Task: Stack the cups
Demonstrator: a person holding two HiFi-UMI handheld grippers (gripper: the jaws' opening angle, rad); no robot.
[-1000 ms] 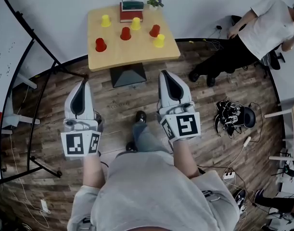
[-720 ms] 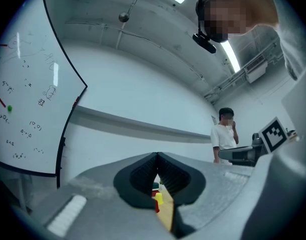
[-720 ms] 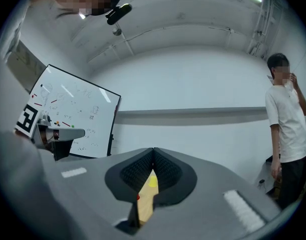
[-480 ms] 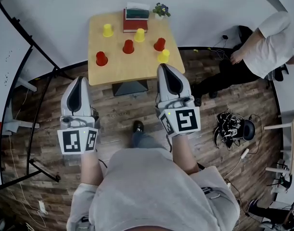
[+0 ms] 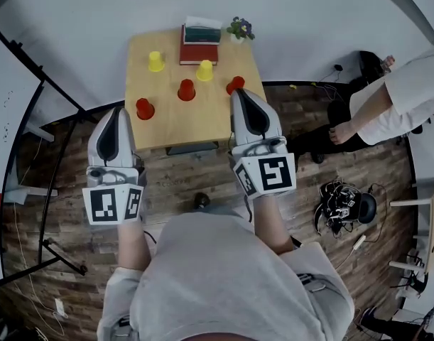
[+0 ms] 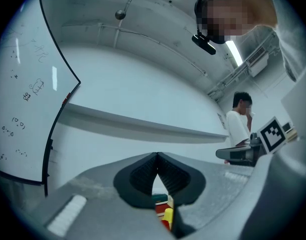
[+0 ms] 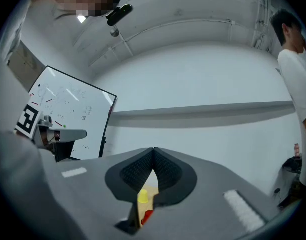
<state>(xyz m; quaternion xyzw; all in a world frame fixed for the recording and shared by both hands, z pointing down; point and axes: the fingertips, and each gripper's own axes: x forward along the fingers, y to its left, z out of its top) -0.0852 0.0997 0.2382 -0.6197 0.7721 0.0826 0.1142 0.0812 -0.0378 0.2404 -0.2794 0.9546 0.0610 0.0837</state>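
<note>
Upside-down cups stand spread over a small wooden table (image 5: 195, 123): a yellow cup (image 5: 155, 61) at the back left, a yellow cup (image 5: 204, 70) near the books, a red cup (image 5: 186, 89) in the middle, a red cup (image 5: 235, 84) at the right and a red cup (image 5: 144, 108) at the front left. My left gripper (image 5: 117, 111) is shut and empty, just off the table's front left corner. Over the front right edge, my right gripper (image 5: 243, 93) is shut and empty too, beside the right red cup. Both gripper views show closed fingertips, with a yellow cup (image 7: 142, 197) low between them.
Stacked books (image 5: 200, 34) and a small plant (image 5: 239, 28) sit at the table's back edge. A person in a white shirt (image 5: 408, 94) stands at the right. A headset with cables (image 5: 348, 204) lies on the wooden floor. A whiteboard frame (image 5: 50, 130) stands at the left.
Both grippers have moved forward to the table's front edge. The right one now covers the yellow cup at the front right. The bystander has shifted further right.
</note>
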